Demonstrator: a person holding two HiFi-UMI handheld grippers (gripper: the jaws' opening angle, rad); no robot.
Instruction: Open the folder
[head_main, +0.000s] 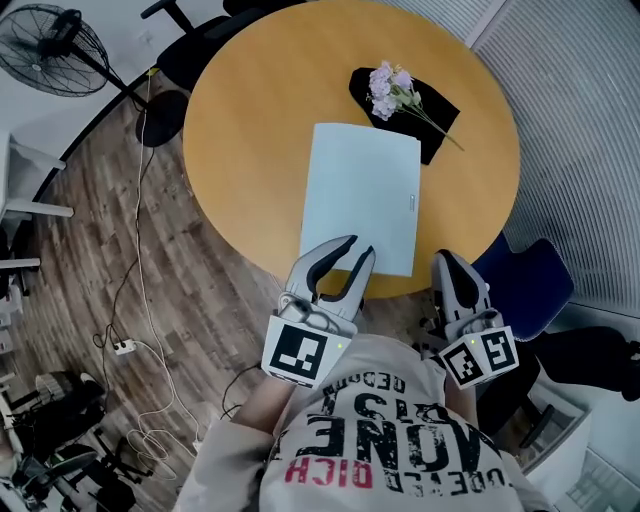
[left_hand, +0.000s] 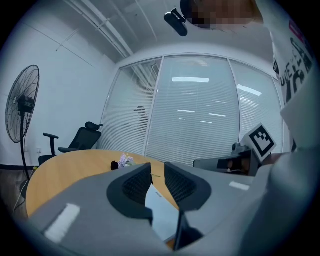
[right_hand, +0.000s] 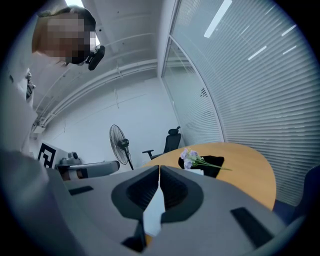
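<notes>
Folder (head_main: 362, 195): pale blue, closed, flat on the round wooden table (head_main: 250, 130), near edge close to the table rim on the person's side.

Left gripper (head_main: 358, 246): jaws partly apart, nothing between the pads. In the head view, tips over the folder's near-left corner. In the left gripper view (left_hand: 158, 170), folder sheet (left_hand: 162, 210) visible through the gap, lower than the jaws. No contact seen.

Right gripper (head_main: 445, 262): jaws drawn together, tips meeting, nothing gripped. Just beside the folder's near-right corner, at the table rim. In the right gripper view (right_hand: 159, 169), only a thin slit between the pads, folder (right_hand: 155, 210) showing behind it.

Further items: sprig of pale purple flowers (head_main: 392, 90) on a black cloth (head_main: 440, 110) at the far side of the table, just beyond the folder's far-right corner. Standing fan (head_main: 55, 45) on the floor, well apart. Blue chair (head_main: 530, 285) to the right of the table.
</notes>
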